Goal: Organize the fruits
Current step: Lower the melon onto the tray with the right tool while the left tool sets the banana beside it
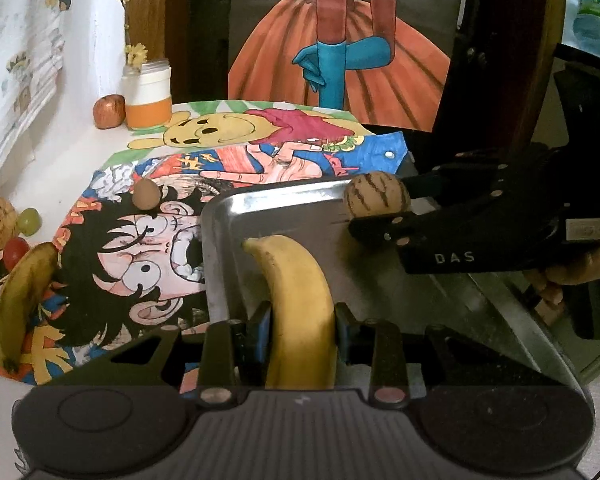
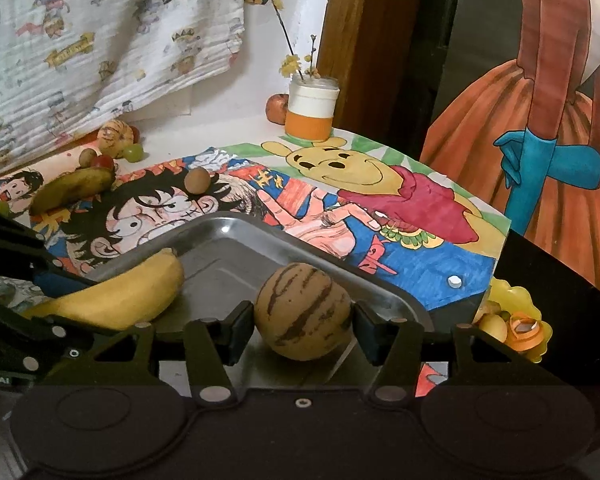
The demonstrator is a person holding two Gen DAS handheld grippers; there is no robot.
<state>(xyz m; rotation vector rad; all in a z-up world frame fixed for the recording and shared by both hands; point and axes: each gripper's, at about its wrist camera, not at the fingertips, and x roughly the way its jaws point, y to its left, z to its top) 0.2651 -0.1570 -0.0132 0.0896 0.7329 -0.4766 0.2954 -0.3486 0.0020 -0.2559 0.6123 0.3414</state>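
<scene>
While over the steel tray (image 1: 236, 208), yellow curved banana (image 1: 296, 292), tan brown-striped melon (image 2: 302, 310).

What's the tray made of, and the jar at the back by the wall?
Tray: looks like polished metal, likely stainless steel; silvery with mirror-like glare and pressed, rounded corners. Jar: probably plastic or glass, hard to tell; translucent rim, opaque white upper band and orange lower band, matte, possibly painted or wrapped.

"DAS" on the right tool (image 1: 374, 208)
</scene>
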